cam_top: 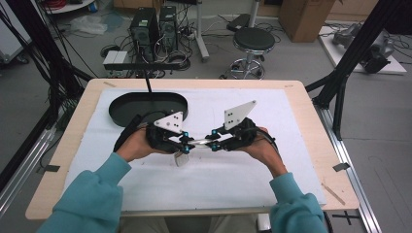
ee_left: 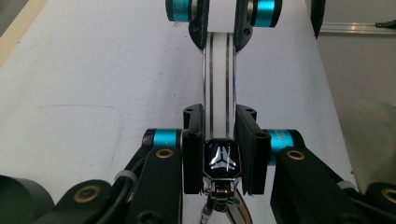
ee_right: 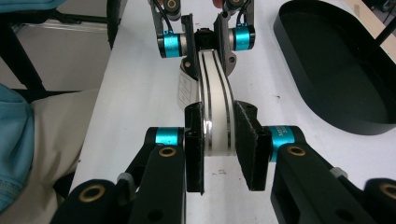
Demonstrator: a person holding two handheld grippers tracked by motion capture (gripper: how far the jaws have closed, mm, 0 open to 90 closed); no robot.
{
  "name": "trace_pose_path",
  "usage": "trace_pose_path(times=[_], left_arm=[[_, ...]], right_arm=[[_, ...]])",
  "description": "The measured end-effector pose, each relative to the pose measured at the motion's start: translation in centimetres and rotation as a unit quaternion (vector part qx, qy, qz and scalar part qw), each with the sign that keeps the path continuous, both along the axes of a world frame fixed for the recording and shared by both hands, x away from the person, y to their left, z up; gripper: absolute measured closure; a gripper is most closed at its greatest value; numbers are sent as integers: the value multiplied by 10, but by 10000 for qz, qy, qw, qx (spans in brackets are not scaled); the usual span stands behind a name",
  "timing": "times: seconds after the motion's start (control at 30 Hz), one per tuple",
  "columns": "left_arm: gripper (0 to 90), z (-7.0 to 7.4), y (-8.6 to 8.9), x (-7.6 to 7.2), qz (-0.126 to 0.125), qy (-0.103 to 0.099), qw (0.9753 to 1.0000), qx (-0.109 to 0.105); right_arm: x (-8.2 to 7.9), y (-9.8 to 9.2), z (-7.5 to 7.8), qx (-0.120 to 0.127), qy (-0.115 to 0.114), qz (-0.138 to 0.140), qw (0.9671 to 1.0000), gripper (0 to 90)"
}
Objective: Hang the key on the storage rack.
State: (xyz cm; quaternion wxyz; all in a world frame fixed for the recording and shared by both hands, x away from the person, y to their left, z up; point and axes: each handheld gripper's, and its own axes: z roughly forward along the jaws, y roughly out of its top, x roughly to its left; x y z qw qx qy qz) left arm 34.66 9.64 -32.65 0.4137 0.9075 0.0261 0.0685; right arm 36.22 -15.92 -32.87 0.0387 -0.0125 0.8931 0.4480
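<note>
A white strap with two thin black stripes (cam_top: pixel 200 141) hangs a little above the white mat, stretched between my two grippers. My left gripper (cam_top: pixel 187 144) is shut on the end that carries a black emblem piece (ee_left: pixel 222 157) and a metal clasp (ee_left: pixel 219 196). A small white tag (cam_top: pixel 181 159) dangles below that end. My right gripper (cam_top: pixel 213 144) is shut on the other end; the strap (ee_right: pixel 215 122) curves slightly between its pads. In the left gripper view the strap (ee_left: pixel 218 79) runs straight from my left gripper (ee_left: pixel 219 149) to the right gripper (ee_left: pixel 219 16). In the right gripper view, my right gripper (ee_right: pixel 219 144) faces the left gripper (ee_right: pixel 205 39).
A black oval tray (cam_top: pixel 127 110) lies at the back left of the white mat (cam_top: pixel 272 170), just behind the left hand. The wooden table edge (cam_top: pixel 311 121) borders the mat. A stool (cam_top: pixel 253 41) and computer towers (cam_top: pixel 145 26) stand beyond the table.
</note>
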Motion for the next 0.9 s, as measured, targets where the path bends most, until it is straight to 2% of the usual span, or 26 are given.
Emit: trace_pose_path(times=[0.07,0.13,0.17,0.2,0.23,0.27,0.3,0.33,0.37,0.4,0.43,0.5,0.53,0.57,0.63,0.7,0.73,0.77,0.83,0.9], left_arm=[[740,1,2,0,-15,42,10000,-78],[740,2,2,0,-8,14,10000,-66],[740,2,1,0,33,-1,10000,-57],[741,2,2,-1,39,-40,10000,-14],[741,2,1,-1,60,-59,10000,-20],[741,1,2,-1,76,-32,9999,-68],[741,1,2,0,81,-43,9999,-90],[741,0,2,0,110,-17,9999,-128],[741,1,3,0,93,5,9999,-131],[741,1,4,1,127,-28,9998,-132],[741,1,4,1,151,-34,9998,-133],[741,1,6,3,240,35,9994,-253],[741,1,7,4,287,62,9991,-294],[741,1,8,5,304,104,9989,-347],[741,2,10,7,376,29,9983,-451],[741,3,13,9,487,21,9969,-611],[741,4,15,10,524,7,9964,-666],[741,5,16,11,567,-31,9957,-736],[741,6,20,13,660,-49,9942,-853],[741,7,23,16,795,-65,9925,-927]], right_arm=[[0,0,0,21,-38,6,10000,746],[0,-1,0,28,21,17,10000,742],[0,-1,0,42,-41,11,10000,726],[0,-1,-1,105,-118,-20,9999,637],[0,-2,-2,329,22,-112,9994,467],[-1,-2,-3,544,17,-341,9979,282],[-2,-3,-4,612,-25,-475,9970,172],[-2,-3,-4,612,-25,-475,9970,172],[-3,-3,-5,671,-49,-694,9953,79],[-4,-4,-5,716,-40,-851,9938,37],[-5,-7,-5,807,-60,-1023,9915,6],[-9,-16,-5,1120,-55,-1252,9858,6],[-9,-16,-5,1120,-55,-1252,9858,6],[-10,-20,-6,1241,-93,-1337,9832,6],[-14,-28,-7,1316,-142,-1483,9800,6],[-19,-38,-11,1419,-247,-1682,9752,6],[-23,-47,-15,1465,-356,-1954,9691,6],[-23,-47,-15,1465,-356,-1954,9691,6],[-28,-58,-21,1694,-407,-2176,9604,6],[-32,-67,-26,1809,-495,-2419,9520,6]])
